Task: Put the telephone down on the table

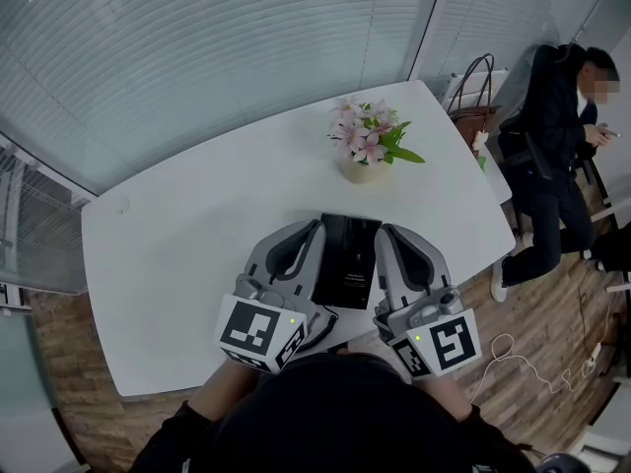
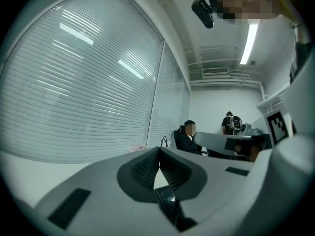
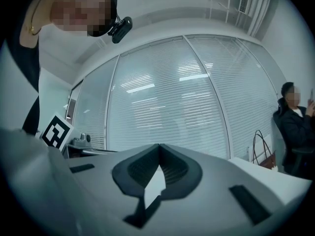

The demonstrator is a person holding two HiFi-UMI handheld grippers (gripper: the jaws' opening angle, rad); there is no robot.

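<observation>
The phone [image 1: 347,259] is a flat black slab on the near side of the flower pot [image 1: 361,170], between the pot and our body, over the white table [image 1: 177,244]. We cannot tell whether it rests on the tabletop or is lifted clear of it.

Our left gripper [image 1: 317,225] comes in below and just left of the pot, along the phone's left edge. Our right gripper [image 1: 383,230] comes in straight below the pot, along the phone's right edge. Both look to be touching the phone's sides.

In the left gripper view, the left gripper [image 2: 159,149] has its jaws closed, tips meeting, with nothing between the ribbed pads. A thin glossy dark strip [image 2: 170,205] shows lower in the seam; we cannot say whether it is the phone.

In the right gripper view, the right gripper [image 3: 158,145] is closed the same way, tips together and pads empty, with a similar dark streak [image 3: 145,210] beneath.

Right of the pot, past the table's end, stands a brown handbag [image 1: 476,106], and further right a seated person [image 1: 557,116].
</observation>
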